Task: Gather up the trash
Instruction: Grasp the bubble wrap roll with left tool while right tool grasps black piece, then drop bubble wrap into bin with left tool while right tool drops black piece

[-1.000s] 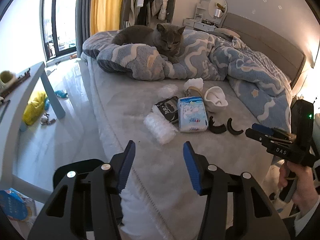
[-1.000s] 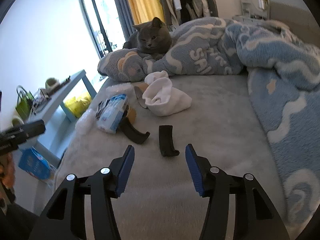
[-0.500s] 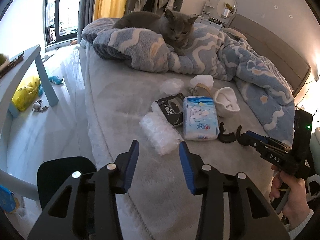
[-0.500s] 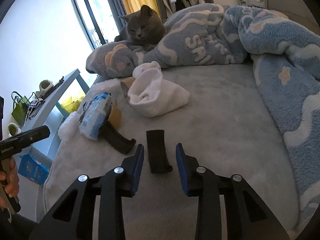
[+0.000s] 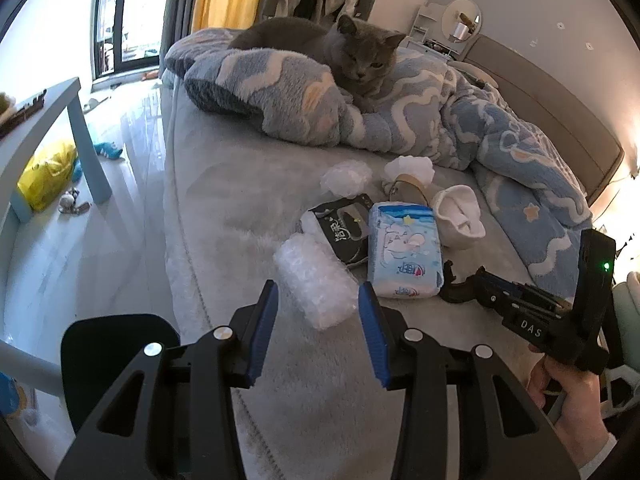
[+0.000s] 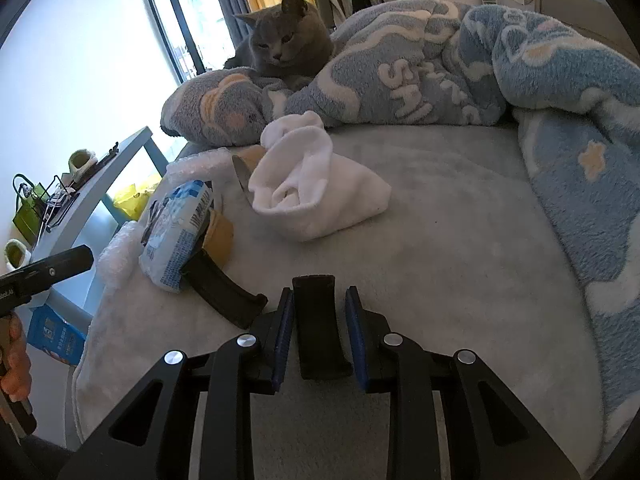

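Observation:
Trash lies on the grey bed point(image 5: 248, 208): a bubble-wrap roll point(image 5: 316, 284), a black packet point(image 5: 346, 232), a blue-white tissue pack point(image 5: 404, 252) and a white sock point(image 6: 316, 196). My left gripper point(image 5: 317, 292) is open, its blue pads either side of the roll's near end without pressing it. My right gripper point(image 6: 319, 296) straddles a black curved piece point(image 6: 320, 320). Its jaws are closing, and a gap still shows at the right pad. A second black curved piece point(image 6: 224, 288) lies to the left, against the tissue pack point(image 6: 176, 232).
A grey cat point(image 5: 352, 48) lies on the blue patterned blanket point(image 5: 460, 120) at the back of the bed. A cardboard tape roll point(image 5: 408, 188) and a bubble-wrap wad point(image 5: 346, 176) lie behind the packs. A light-blue table point(image 5: 80, 128) and a yellow bag point(image 5: 44, 172) stand left.
Both grippers moved forward and down toward the bed and narrowed their jaws. The right one now has the black curved piece between its pads; the left has reached the bubble-wrap roll.

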`<state>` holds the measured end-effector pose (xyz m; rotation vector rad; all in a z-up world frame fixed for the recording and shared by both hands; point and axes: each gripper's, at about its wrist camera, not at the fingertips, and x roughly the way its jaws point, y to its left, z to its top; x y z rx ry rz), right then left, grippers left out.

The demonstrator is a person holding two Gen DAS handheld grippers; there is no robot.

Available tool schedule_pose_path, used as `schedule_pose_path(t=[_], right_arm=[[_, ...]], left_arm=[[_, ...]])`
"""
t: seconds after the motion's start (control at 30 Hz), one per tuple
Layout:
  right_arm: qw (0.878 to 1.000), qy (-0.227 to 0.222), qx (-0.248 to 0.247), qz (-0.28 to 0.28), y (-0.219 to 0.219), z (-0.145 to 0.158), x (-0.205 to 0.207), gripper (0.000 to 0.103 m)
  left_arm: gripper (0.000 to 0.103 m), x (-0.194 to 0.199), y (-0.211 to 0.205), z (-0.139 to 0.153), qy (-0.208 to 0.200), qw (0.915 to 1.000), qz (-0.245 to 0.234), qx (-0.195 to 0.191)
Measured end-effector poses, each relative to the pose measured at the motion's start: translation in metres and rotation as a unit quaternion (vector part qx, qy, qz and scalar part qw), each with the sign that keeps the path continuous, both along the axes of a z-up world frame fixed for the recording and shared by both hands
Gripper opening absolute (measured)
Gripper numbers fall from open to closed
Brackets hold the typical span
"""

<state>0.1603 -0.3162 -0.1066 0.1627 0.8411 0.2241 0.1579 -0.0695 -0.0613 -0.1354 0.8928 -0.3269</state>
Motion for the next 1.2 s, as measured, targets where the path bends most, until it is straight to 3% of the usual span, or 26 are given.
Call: schedule_pose_path(t=[0.07, 0.37, 0.47, 0.6, 0.93, 0.97, 1.07, 1.2], right_arm=[[1.000, 0.000, 0.006, 0.004, 0.001, -0.001, 0.001, 0.021], [1.000, -0.013, 0.011, -0.002, 0.003, 0.010, 0.002, 0.020], [0.999, -0.026, 0.017, -0.008, 0.002, 0.021, 0.002, 0.020], [0.999, -0.048, 0.021, -0.015, 0.003, 0.039, 0.001, 0.020], [0.996, -0.077, 0.046, 0.006, 0.026, 0.066, 0.004, 0.020], [0.996, -0.077, 0.046, 0.008, 0.029, 0.067, 0.006, 0.020], [0.996, -0.081, 0.044, 0.018, 0.039, 0.071, 0.010, 0.020], [0.996, -0.079, 0.035, 0.030, 0.049, 0.071, 0.015, 0.020]], left_arm=[[0.045, 0.003, 0.000, -0.003, 0.004, 1.0000, 0.002, -0.002], [0.045, 0.010, -0.004, -0.007, 0.014, 0.9997, 0.008, -0.020], [0.055, 0.010, -0.006, -0.006, 0.013, 0.9995, 0.005, -0.027], [0.056, 0.014, -0.006, -0.011, 0.024, 0.9993, 0.010, -0.026], [0.063, 0.033, 0.003, -0.027, 0.066, 0.9932, 0.021, -0.093], [0.063, 0.034, 0.003, -0.029, 0.068, 0.9926, 0.021, -0.099], [0.049, 0.038, 0.002, -0.032, 0.070, 0.9930, 0.021, -0.092], [0.044, 0.041, 0.007, -0.032, 0.074, 0.9923, 0.019, -0.097]])
